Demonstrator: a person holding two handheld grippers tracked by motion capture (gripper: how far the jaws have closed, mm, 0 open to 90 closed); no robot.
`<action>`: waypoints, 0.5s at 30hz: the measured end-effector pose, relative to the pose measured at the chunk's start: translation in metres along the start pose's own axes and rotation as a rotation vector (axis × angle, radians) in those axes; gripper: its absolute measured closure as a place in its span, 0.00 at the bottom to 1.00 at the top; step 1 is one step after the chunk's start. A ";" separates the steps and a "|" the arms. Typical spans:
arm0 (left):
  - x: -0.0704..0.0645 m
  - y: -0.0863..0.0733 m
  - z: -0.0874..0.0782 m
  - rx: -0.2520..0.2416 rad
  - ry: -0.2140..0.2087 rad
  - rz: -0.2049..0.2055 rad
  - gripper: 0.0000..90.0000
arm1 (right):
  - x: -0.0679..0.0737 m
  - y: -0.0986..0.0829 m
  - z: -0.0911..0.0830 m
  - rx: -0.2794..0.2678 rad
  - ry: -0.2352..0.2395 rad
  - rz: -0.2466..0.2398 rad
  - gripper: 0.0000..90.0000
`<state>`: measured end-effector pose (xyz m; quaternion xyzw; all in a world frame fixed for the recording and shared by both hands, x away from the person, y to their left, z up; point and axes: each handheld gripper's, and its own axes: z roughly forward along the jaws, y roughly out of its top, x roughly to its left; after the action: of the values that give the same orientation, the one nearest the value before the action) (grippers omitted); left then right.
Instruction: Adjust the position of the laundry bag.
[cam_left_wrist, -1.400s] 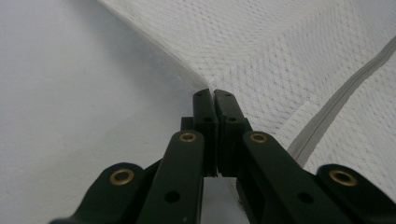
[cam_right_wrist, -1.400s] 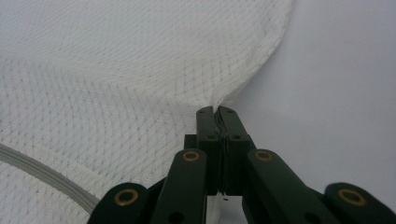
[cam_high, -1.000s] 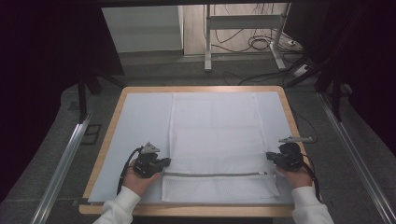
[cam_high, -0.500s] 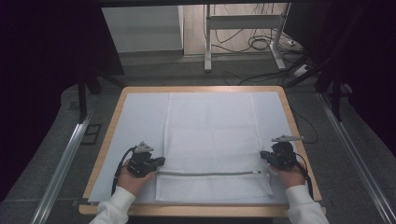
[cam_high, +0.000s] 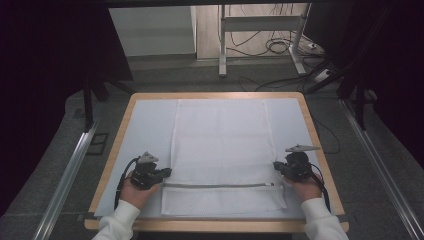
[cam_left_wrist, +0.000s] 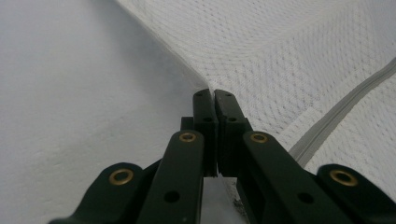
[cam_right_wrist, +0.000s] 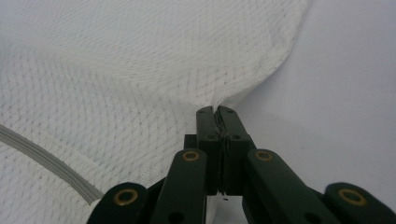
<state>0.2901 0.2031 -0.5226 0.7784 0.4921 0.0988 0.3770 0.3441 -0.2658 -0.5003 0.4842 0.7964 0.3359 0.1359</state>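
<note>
A white mesh cloth (cam_high: 220, 145) with a grey zipper strip (cam_high: 217, 185) lies spread on the white-topped table (cam_high: 145, 125). My left gripper (cam_high: 166, 172) pinches the cloth's left edge near the front, jaws shut on the fabric (cam_left_wrist: 243, 60) as the left gripper view shows (cam_left_wrist: 214, 93). My right gripper (cam_high: 276, 168) is shut on the cloth's right edge, and the mesh (cam_right_wrist: 140, 65) bunches at its tips (cam_right_wrist: 215, 111). A zipper band (cam_right_wrist: 42, 163) runs off to the left in the right gripper view. Both hands in white sleeves rest near the table's front edge.
The table has a wooden rim (cam_high: 115, 150). Metal rails (cam_high: 65, 180) run along both sides on the grey floor. Behind the table stand a metal frame (cam_high: 260, 35) and loose cables (cam_high: 280, 47).
Both grippers have spread slightly outward and drawn toward the front edge, pulling the cloth's near part flatter. Both stay shut on the cloth.
</note>
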 end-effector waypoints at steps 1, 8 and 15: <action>0.001 -0.001 0.000 0.002 -0.002 0.000 0.99 | 0.001 0.000 0.001 0.002 0.003 -0.002 0.97; 0.007 -0.004 -0.004 0.004 0.005 -0.008 0.99 | 0.006 0.001 0.004 0.013 0.016 -0.014 0.97; 0.014 -0.007 -0.008 0.003 0.009 -0.023 0.99 | 0.011 0.001 0.007 0.015 0.035 -0.018 0.97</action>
<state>0.2874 0.2202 -0.5250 0.7729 0.5028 0.0972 0.3747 0.3434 -0.2528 -0.5038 0.4720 0.8055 0.3371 0.1213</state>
